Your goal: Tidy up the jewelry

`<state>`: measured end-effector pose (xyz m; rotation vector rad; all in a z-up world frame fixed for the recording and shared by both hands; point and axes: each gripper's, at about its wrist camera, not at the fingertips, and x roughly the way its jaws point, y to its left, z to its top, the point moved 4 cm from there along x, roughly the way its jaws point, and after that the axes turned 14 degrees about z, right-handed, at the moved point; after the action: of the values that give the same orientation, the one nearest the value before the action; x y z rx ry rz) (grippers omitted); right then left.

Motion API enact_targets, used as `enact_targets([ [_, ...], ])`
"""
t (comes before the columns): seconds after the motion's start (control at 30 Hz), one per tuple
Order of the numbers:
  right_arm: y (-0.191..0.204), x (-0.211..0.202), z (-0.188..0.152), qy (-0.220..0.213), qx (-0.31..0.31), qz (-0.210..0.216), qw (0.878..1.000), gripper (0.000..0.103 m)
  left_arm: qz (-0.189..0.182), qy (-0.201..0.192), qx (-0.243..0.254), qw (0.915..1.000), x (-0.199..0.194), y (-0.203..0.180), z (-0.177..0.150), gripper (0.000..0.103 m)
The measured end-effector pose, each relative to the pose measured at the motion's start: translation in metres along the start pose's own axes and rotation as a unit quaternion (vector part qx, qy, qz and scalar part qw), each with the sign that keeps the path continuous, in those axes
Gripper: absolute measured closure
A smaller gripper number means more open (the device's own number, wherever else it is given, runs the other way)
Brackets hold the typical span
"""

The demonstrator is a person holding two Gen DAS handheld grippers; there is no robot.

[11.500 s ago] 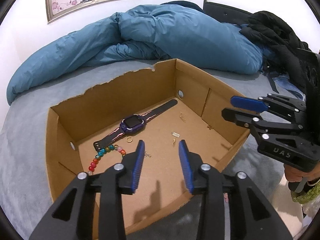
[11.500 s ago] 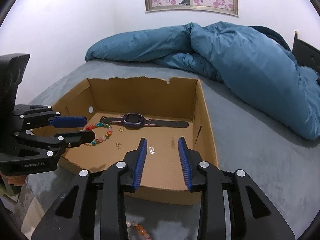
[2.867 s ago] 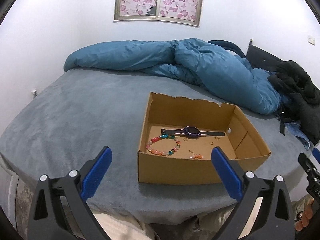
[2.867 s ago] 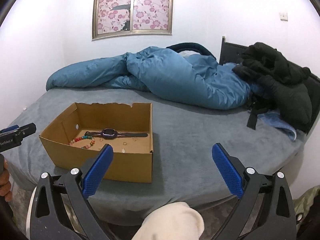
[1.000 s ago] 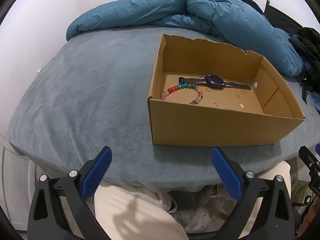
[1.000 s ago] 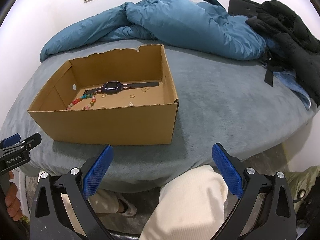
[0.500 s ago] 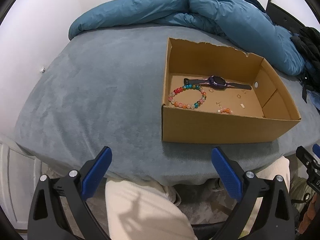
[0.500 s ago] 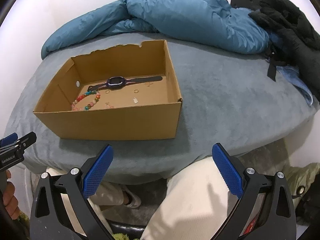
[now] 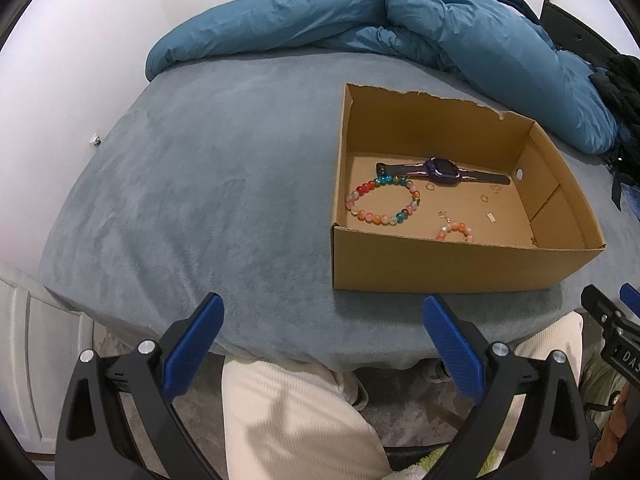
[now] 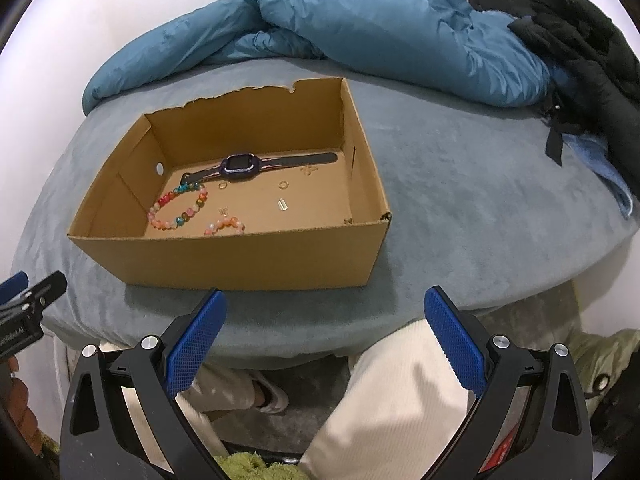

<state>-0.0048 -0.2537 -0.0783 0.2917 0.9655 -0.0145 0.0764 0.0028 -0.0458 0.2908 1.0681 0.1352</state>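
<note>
1. The left gripper (image 9: 322,336) hangs off the near edge of the bed (image 9: 208,168), its blue fingers (image 9: 192,346) spread wide with nothing between them.
2. The right gripper (image 10: 325,330) is held the same way beside it, fingers wide apart and empty, above the person's cream trouser leg (image 10: 384,400).
3. A cardboard box (image 10: 224,256) sits on the grey-blue bed cover near the front edge, well apart from both grippers.
4. Inside it, a purple watch (image 10: 240,167) lies flat along the back wall.
5. A large multicoloured bead bracelet (image 10: 178,206) lies just in front of the watch strap's left end.
6. A small orange bead bracelet (image 10: 224,225) rests by the front wall.
7. Several tiny gold pieces, including 2 rings (image 10: 283,185), are scattered over the floor of the box.
8. A rumpled blue duvet (image 10: 360,20) is heaped along the far side of the bed.
</note>
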Motion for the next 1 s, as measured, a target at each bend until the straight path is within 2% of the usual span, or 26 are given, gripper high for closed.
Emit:
enact_targets([
  [0.33,-0.011,0.005,0.012,0.003,0.011,-0.01,1.0,0.008,0.011,0.012,-0.014,0.9998,0.013,0.007,0.009,0.006],
  [0.63,-0.014,0.009,0.008,0.017,0.01,-0.015,1.0,0.008,0.009,0.027,-0.017,0.9994,0.021,0.005,0.007,0.006],
  [1.0,-0.013,0.009,0.006,0.021,0.01,-0.011,1.0,0.008,0.011,0.024,-0.018,0.9995,0.019,0.005,0.007,0.006],
])
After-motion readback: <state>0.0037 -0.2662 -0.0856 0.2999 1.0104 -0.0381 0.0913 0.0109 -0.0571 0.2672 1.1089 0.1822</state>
